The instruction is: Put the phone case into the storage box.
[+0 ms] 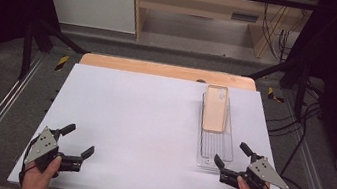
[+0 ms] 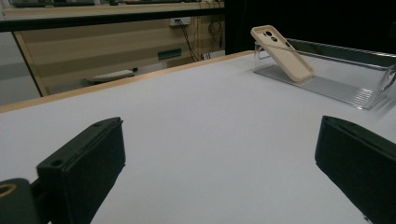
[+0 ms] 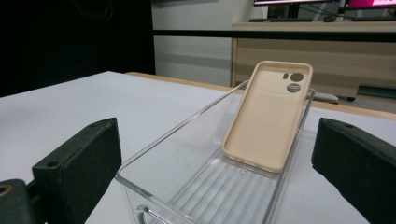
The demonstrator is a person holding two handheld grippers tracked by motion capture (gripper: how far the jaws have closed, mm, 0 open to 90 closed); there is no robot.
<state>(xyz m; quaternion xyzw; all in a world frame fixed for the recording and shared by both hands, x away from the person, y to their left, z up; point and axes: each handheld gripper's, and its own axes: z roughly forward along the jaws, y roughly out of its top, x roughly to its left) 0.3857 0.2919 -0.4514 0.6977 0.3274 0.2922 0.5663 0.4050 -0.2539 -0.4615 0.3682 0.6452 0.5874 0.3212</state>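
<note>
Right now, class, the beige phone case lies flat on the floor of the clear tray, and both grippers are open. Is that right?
Not quite. The phone case does not lie flat: it leans tilted, its top end propped on the far wall of the tray, as the right gripper view shows. Both the left gripper and right gripper are open.

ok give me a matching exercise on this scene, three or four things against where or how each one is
Things:
1. phone case
2. clear tray
3. left claw
4. right claw

States:
A. open, at the tray's near end
B. beige, leaning on the tray's far wall
C. open over bare table, far from the tray
D. see-through, ribbed floor

Pairs: 1-B, 2-D, 3-C, 4-A
</note>
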